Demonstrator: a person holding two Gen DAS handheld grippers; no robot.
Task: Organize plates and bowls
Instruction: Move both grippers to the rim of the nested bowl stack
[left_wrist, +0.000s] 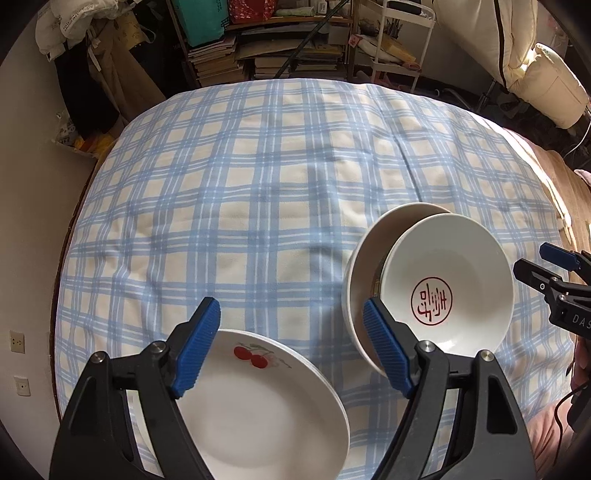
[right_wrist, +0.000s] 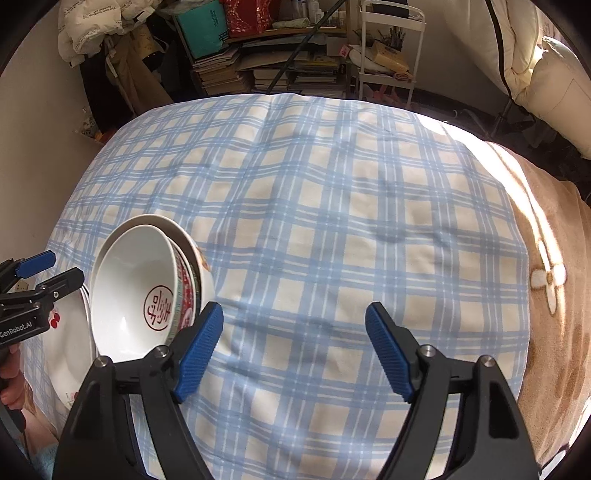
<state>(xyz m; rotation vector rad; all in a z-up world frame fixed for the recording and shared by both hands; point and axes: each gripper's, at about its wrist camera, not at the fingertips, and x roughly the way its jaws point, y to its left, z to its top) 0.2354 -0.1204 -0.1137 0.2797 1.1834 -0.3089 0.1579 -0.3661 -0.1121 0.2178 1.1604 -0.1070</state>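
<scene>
A white plate with a red cherry print (left_wrist: 258, 406) tops a small stack on the blue plaid cloth. My left gripper (left_wrist: 291, 314) hangs over its far rim, open, with nothing between the pads. To the right stands a white bowl with a red seal mark (left_wrist: 447, 284), tilted inside a larger bowl (left_wrist: 373, 236). My right gripper (right_wrist: 293, 347) is open above bare cloth, just right of the seal bowl (right_wrist: 140, 288) and its outer bowl (right_wrist: 173, 229). The cherry plate (right_wrist: 70, 343) lies left of the bowls, partly hidden by the left gripper (right_wrist: 64, 264).
The plaid cloth (left_wrist: 258, 184) covers a rounded table, wide and bare beyond the dishes. A tan blanket (right_wrist: 546, 295) shows at its right side. Behind are stacked books (left_wrist: 221, 55), a white cart (left_wrist: 402, 44) and bedding. A hand (right_wrist: 11, 391) holds the left gripper's handle.
</scene>
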